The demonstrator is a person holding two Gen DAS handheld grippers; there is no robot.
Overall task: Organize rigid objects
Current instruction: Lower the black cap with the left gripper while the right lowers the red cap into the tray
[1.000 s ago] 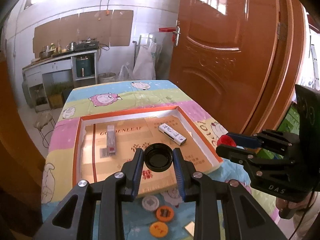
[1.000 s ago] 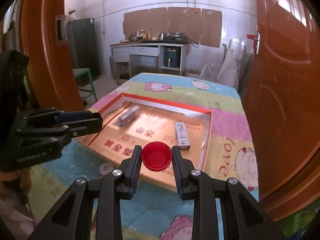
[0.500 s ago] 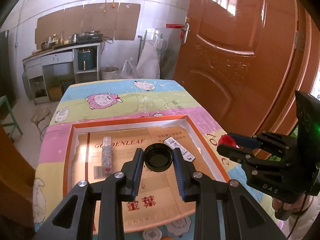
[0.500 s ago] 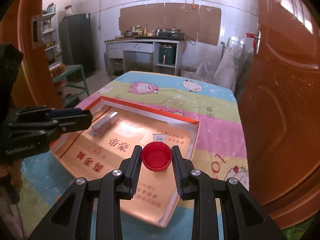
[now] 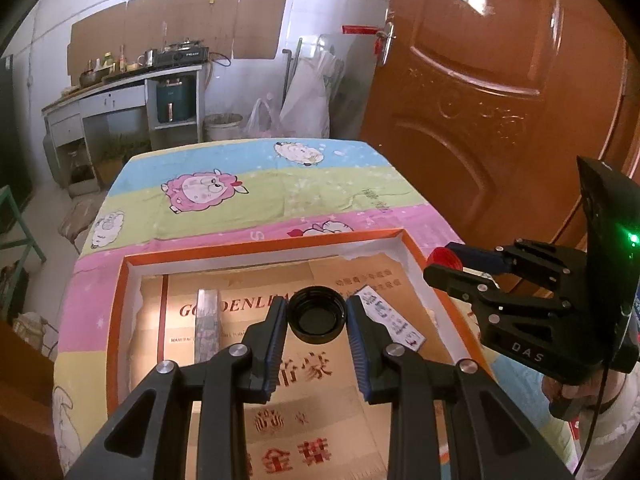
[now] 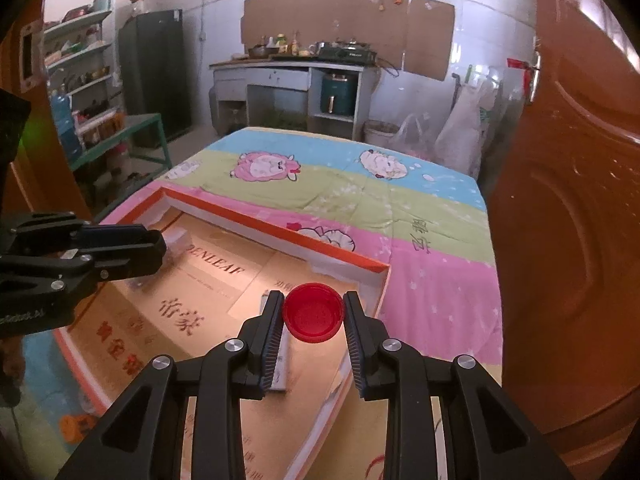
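Left gripper (image 5: 317,316) pinched black cap (image 5: 317,315) (hollow side up) over orange-rimmed tray (image 5: 116,320). Right gripper (image 6: 314,314) clamped on red cap (image 6: 314,313), above tray's near right corner. Grey bar (image 5: 207,328) and white printed packet (image 5: 394,322) lay on cardboard tray floor. Orange disc (image 6: 76,426), probably another cap, sat outside tray on cartoon-sheep tablecloth (image 5: 240,184).

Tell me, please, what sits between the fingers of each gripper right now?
The left gripper clamps a black cap; the right gripper clamps a red cap, each seen in its own wrist view.
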